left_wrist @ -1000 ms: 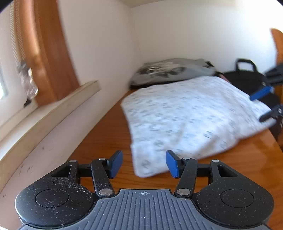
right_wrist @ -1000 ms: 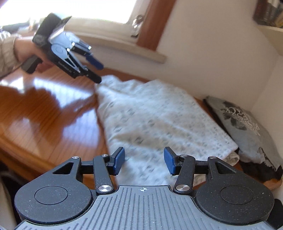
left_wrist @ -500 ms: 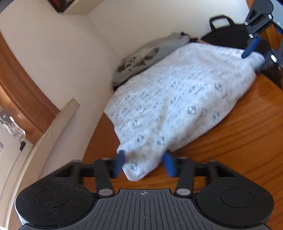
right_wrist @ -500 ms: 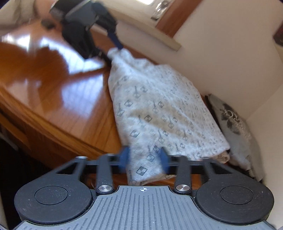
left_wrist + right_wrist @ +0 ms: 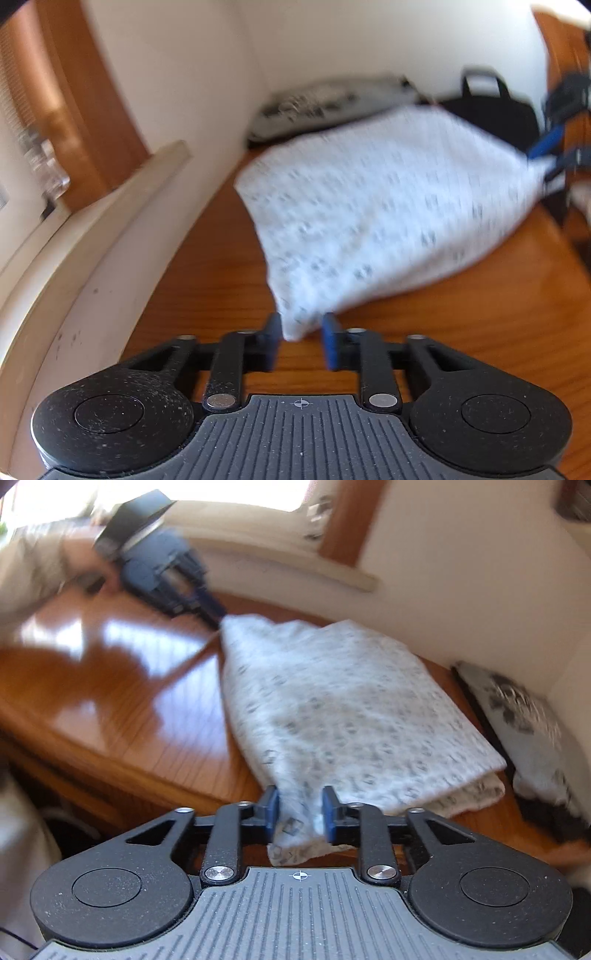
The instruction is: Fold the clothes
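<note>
The wooden surface [image 5: 461, 314] carries a white patterned garment [image 5: 388, 206] mid-frame. The left view alone shows a black bag [image 5: 491, 110] at upper right; the right view alone shows a sleeve [image 5: 26, 576] at upper left. Both the left tool [image 5: 301, 338] and the right tool [image 5: 300, 812] are opening narrowly, a garment corner between each one's fingers.

left gripper [image 5: 301, 339]: black speckled body, ribbed grey plate with a small crosshair mark, two round black discs at the sides, black linkage arms with silver screws, blue pads [image 5: 330, 341]. right gripper [image 5: 299, 812]: same build, same blue pads [image 5: 330, 812], same crosshair mark. from the right wrist view the left gripper shows blurred, dark. sleeve [image 5: 29, 576] pale beige knit, blurred.
</note>
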Demonstrator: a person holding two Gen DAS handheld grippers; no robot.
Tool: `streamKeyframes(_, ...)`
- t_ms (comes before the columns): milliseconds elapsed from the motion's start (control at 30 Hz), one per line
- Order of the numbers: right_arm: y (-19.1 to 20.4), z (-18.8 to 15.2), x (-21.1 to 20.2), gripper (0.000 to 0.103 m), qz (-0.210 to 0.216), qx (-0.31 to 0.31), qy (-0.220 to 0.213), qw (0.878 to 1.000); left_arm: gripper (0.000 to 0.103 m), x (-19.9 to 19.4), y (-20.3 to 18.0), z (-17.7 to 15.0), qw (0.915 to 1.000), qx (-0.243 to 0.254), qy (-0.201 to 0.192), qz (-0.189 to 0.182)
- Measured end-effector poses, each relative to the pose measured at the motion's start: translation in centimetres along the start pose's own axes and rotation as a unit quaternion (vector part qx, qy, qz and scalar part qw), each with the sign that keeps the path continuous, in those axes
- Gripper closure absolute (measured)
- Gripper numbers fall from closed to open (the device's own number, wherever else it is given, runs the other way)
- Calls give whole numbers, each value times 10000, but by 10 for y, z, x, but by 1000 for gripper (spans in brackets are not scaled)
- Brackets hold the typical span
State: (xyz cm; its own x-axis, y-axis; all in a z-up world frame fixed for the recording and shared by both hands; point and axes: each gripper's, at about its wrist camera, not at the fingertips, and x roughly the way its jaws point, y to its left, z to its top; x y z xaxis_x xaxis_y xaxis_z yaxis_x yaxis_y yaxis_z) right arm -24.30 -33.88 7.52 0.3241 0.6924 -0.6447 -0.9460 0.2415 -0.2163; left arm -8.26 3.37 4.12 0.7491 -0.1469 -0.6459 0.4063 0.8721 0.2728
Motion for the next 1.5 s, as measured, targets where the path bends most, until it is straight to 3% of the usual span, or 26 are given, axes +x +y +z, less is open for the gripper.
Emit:
streamKeyframes(33, -8, 0, -4, 64, 6, 161, -43, 9999, 49, -5, 7, 1, 9998, -175, -83, -46)
streamKeyframes(167, -34, -2, -19, 60, 91, 866, -294, 9958, 47, -15, 33, 13, 9951, -863, -438, -223)
streamKeyframes(267, -54, -4, -26, 54, -58, 1327, -462, 9901, 39, -3, 45, 29, 9914, -1137, -566, -314)
streamKeyframes(367, -79, -8, -18, 49, -401, 1777, -476, 9821, 38, 20, 55, 49, 9859, -1455, -626, -534)
streamKeyframes(567, -139, -28, 17, 49, -690, 2986, -597, 9500, 38, 90, 74, 88, 9731, -2019, -568, -952)
streamKeyframes(667, -165, -38, 29, 47, -675, 3585, -804, 9276, 38, 122, 81, 103, 9723, -2059, -471, -1004)
streamKeyframes(733, -175, -40, 36, 47, -722, 3765, -933, 9189, 38, 136, 84, 111, 9743, -1965, -443, -1012)
streamKeyframes(833, -181, -30, 48, 47, -706, 3606, -1071, 9239, 38, 146, 89, 116, 9743, -1899, -510, -1094)
streamKeyframes(1100, -204, -9, 94, 48, -726, 3606, -639, 9277, 37, 176, 100, 112, 9655, -2098, -677, -1388)
streamKeyframes(1167, -200, -10, 96, 61, -729, 3458, -743, 9325, 38, 181, 103, 111, 9636, -2148, -706, -1426)
streamKeyframes(1200, -198, -10, 97, 77, -731, 3384, -795, 9348, 39, 181, 104, 111, 9631, -2151, -736, -1439)
streamKeyframes(1267, -192, -8, 96, 89, -770, 3180, -895, 9407, 43, 183, 107, 111, 9621, -2156, -796, -1464)
streamKeyframes(1300, -187, -7, 95, 90, -812, 3057, -942, 9440, 48, 183, 108, 110, 9616, -2159, -825, -1477)
streamKeyframes(1367, -179, -3, 92, 91, -976, 2805, -1024, 9494, 75, 185, 107, 112, 9617, -2081, -833, -1576)
streamKeyframes(1433, -176, -1, 87, 92, -1069, 2702, -1205, 9492, 93, 186, 104, 115, 9639, -1967, -842, -1583)
streamKeyframes(1500, -172, 1, 79, 92, -1225, 2575, -1407, 9481, 99, 183, 101, 117, 9678, -1844, -894, -1463)
